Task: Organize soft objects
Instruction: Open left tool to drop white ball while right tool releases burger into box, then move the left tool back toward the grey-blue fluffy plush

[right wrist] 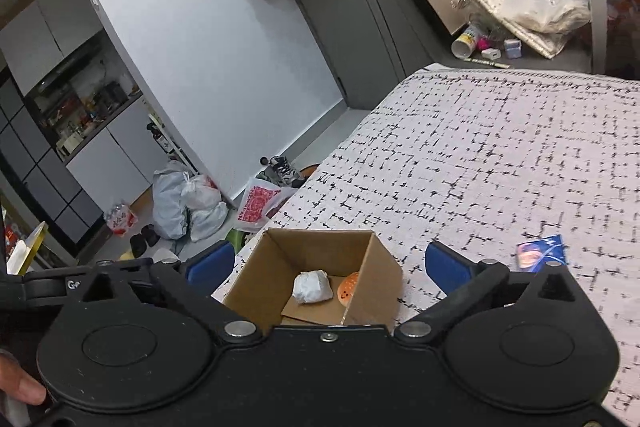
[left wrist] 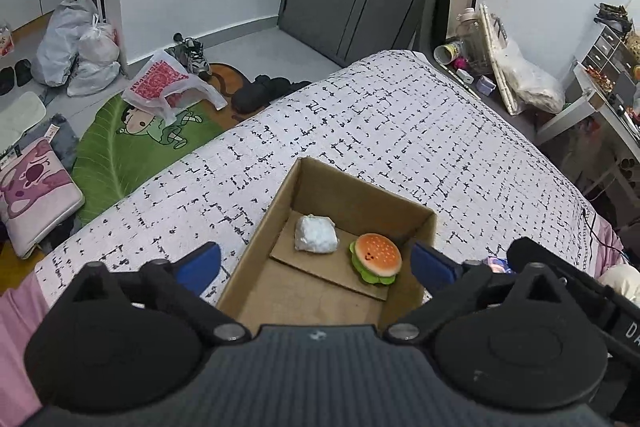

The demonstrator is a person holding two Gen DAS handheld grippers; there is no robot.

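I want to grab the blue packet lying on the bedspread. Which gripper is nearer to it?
Right. The blue packet lies just beyond the right gripper's right finger; the left gripper hovers over the cardboard box.

Cardboard box open-topped, walls fence sides; white bundle and burger toy fill far end, near floor bare. Bed beyond box clear; small packet right.

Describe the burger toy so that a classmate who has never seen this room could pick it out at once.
Start at the bed with the white, black-flecked cover, then find the open cardboard box resting on it. Inside, two soft things lie on the box floor: a white wrapped bundle and, beside it, the burger toy. Only the burger is round, with an orange speckled bun, a small smiling face and a green frill underneath.
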